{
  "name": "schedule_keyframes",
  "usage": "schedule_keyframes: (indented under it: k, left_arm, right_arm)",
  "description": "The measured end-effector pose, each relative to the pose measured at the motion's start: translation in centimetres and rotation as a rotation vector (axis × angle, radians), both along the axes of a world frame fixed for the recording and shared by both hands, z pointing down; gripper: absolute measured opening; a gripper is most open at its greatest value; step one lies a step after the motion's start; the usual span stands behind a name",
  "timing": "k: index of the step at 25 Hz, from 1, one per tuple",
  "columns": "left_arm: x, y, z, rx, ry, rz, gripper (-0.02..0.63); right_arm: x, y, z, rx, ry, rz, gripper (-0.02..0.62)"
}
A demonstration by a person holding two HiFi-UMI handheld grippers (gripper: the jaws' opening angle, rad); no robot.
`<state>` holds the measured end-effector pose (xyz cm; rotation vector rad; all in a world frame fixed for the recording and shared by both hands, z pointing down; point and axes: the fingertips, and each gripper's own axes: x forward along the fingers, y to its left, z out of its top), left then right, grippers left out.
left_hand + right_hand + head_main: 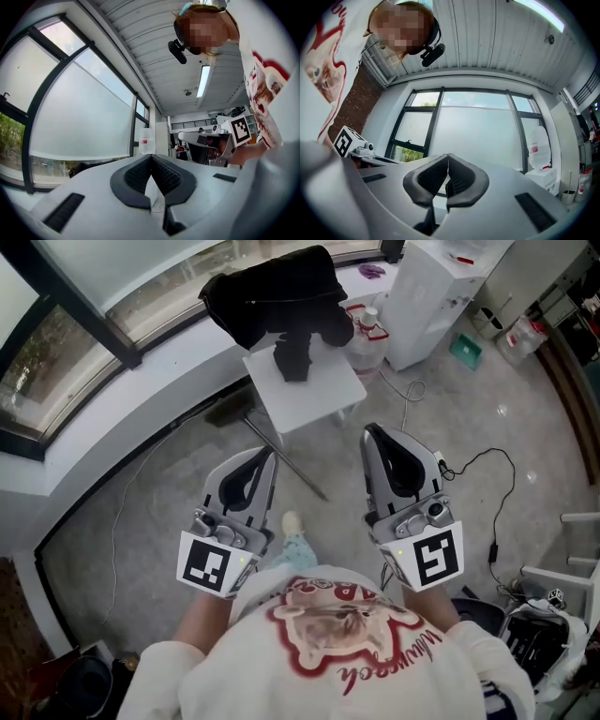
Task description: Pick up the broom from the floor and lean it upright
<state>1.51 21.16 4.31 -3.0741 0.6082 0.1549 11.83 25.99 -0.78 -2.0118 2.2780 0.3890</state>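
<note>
The broom lies on the grey floor in the head view, its thin handle slanting from the dark head near the window wall toward my feet. My left gripper hovers above the floor just left of the handle, jaws shut and empty. My right gripper is held to the right of the handle, also shut with nothing in it. In the left gripper view the left gripper has its pads meeting at the tips. The right gripper looks the same in the right gripper view. Neither gripper view shows the broom.
A small white table carrying a black garment stands just beyond the broom. A big water bottle and a white cabinet stand at the back right. Cables trail on the right floor. The curved window wall borders the left.
</note>
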Motion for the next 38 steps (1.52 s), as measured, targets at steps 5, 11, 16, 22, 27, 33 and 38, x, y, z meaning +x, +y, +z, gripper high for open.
schedule_keyframes:
  k: [5,11,16,22,27,33,38]
  left_arm:
    - [2.2,-5.6,0.8,-0.008,-0.006,0.040,0.017]
    - [5.8,-7.9,2.5,-0.059,0.000,0.045,0.017]
    - [7.5,-8.3,5.6,-0.105,-0.011,0.008,0.017]
    - [8.5,-8.6,11.8,-0.118,-0.059,-0.034,0.017]
    - [10.2,-8.1,18.7,-0.137,-0.079,-0.050,0.017]
    - [11.2,-8.3,26.8,-0.159,-0.082,-0.074,0.017]
    - [11.8,-7.8,35.7,-0.217,-0.116,-0.070,0.017]
  right_arm:
    - [1.9,-5.3,0.8,-0.008,-0.029,0.045,0.025]
    - [4.3,-7.7,2.9,-0.049,-0.033,0.035,0.025]
    - [5.5,-9.3,4.9,-0.081,-0.077,0.001,0.025]
    - [6.7,-11.1,10.5,-0.136,-0.050,-0.024,0.025]
    - [8.2,-11.2,17.8,-0.159,-0.107,-0.043,0.025]
    - [8.1,-11.2,29.0,-0.260,-0.157,-0.094,0.025]
    - [8.3,-11.1,37.6,-0.310,-0.160,-0.089,0.025]
